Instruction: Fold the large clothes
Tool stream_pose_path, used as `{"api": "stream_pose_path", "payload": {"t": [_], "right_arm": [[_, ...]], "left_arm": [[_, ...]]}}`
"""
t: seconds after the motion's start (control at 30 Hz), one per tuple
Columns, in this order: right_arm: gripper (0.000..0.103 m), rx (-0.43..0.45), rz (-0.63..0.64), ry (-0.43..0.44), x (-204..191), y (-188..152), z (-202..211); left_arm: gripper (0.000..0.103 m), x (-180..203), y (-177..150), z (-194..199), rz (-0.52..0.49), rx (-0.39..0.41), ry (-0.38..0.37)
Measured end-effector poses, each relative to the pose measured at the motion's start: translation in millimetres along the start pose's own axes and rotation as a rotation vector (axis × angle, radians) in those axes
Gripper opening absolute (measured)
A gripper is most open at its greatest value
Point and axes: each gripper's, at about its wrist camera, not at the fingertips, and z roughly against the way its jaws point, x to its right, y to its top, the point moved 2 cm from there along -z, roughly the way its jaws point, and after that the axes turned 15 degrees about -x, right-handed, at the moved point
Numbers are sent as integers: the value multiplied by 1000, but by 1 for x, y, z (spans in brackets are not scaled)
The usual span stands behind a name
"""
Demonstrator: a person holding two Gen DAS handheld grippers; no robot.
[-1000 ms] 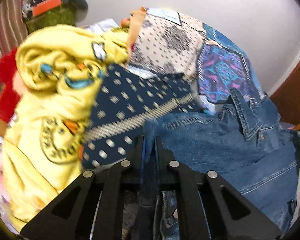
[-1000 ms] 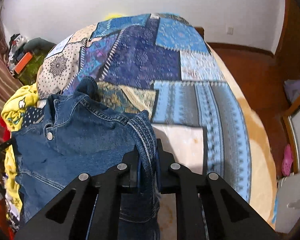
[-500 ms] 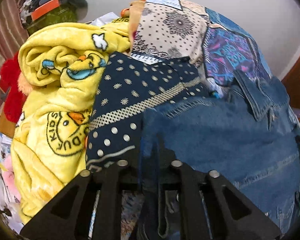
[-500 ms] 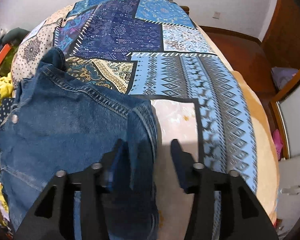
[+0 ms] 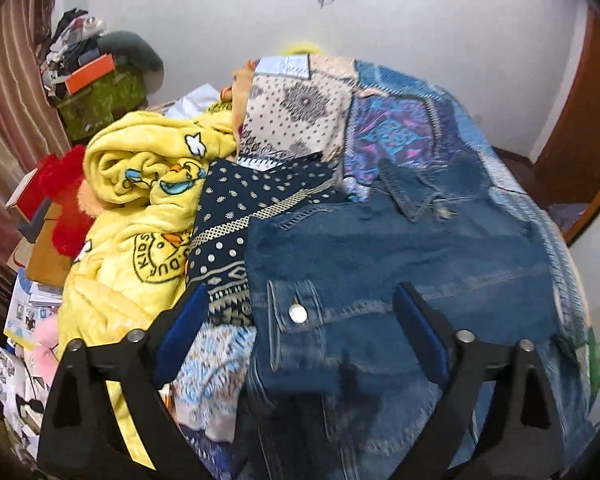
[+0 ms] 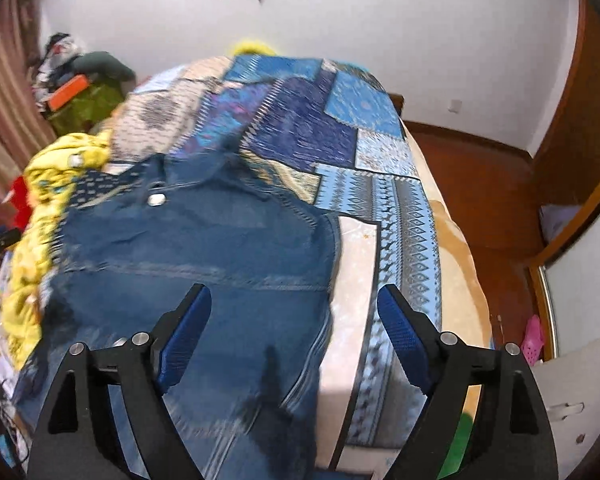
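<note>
Both jaws opening, nothing gripped: left gripper (image 5: 300, 332) and right gripper (image 6: 294, 320) hover above the blue denim jacket (image 5: 400, 248), spread flat at twelve o'clock for folding.

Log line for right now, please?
step: jacket released | left tool: opening, empty | right tool: opening, empty | denim jacket: flat on bed

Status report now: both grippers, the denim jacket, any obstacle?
Left gripper, right gripper: jaws opening, nothing gripped. Denim jacket lies on patchwork bedspread. Yellow blanket crowds its left edge.
</note>
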Motion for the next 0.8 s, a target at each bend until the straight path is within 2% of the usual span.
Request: {"api": "stream_pose_path", "payload": {"t": [0.17,0.27,0.43,0.63,0.8], "right_arm": [[84,26,23,52,-13,-37,22],[84,21,24,70,-19,-57,23],[84,-36,-24,100,-19,-98,8],[84,-74,-95,76,-12,-148,-2],[84,-129,-174,116,-4,-183,-12]], "left_arm": [[96,1,-44,24,-10,3,-37],[97,-1,-75,26,-5,-17,-35],[97,-10,-129,13,31,-101,-46],[97,-19,-184,-3,88,-187,-62],[97,-27,-226,-16,167,-264,-129]]}}
